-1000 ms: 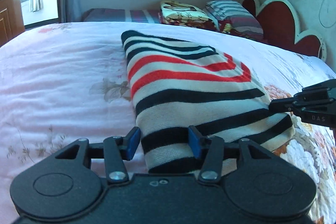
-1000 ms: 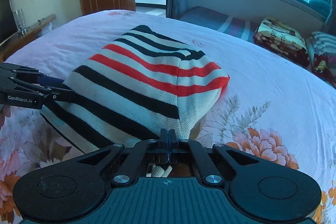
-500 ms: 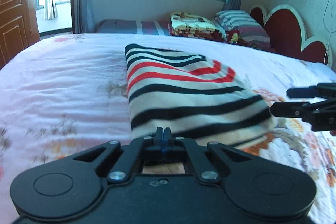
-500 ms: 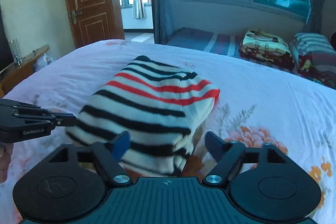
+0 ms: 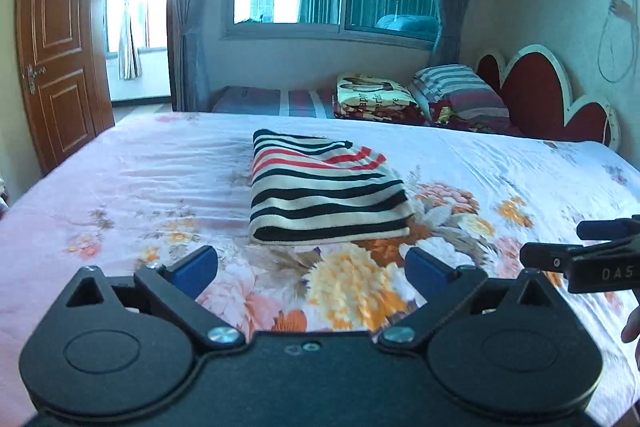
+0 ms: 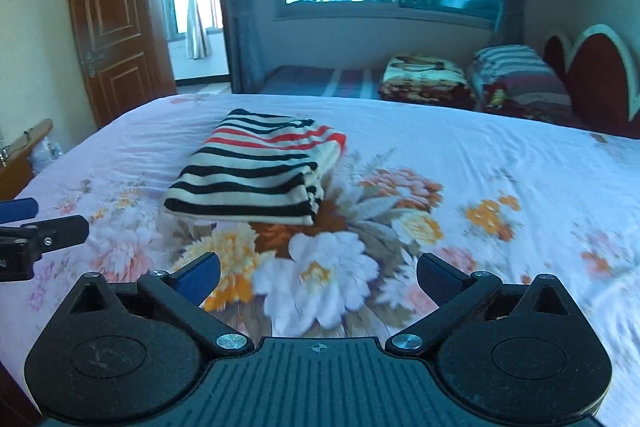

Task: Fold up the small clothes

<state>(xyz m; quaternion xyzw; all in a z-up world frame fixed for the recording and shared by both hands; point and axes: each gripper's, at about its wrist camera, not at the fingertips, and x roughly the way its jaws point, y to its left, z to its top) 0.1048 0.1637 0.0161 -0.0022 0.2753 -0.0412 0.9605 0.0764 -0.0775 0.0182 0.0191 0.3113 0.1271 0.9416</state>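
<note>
A striped knit garment, banded in black, cream and red, lies folded into a compact rectangle on the floral bedsheet, near the middle of the bed and free of both tools. The left gripper hangs short of the garment's near edge with its blue-padded fingers spread wide and nothing between them; a second ago those fingers straddled that edge, and half a second ago they were pressed together close against it. The right gripper is likewise spread and empty, well back from the fold, where a second ago it was pinched shut at the garment's near right corner. From the left wrist camera the right gripper shows at the right margin; from the right wrist camera the left gripper shows at the left margin, so the two tools flank the near side of the bundle without touching it.

Both tools have pulled away towards the near edge of the bed, and the bundle has kept its shape after release, its layered side edges stacked evenly. Judged from this, the fold of this piece looks complete. Folded blankets and a striped pillow lie far beyond the bed beside a red headboard; no other unfolded clothing is in view.
</note>
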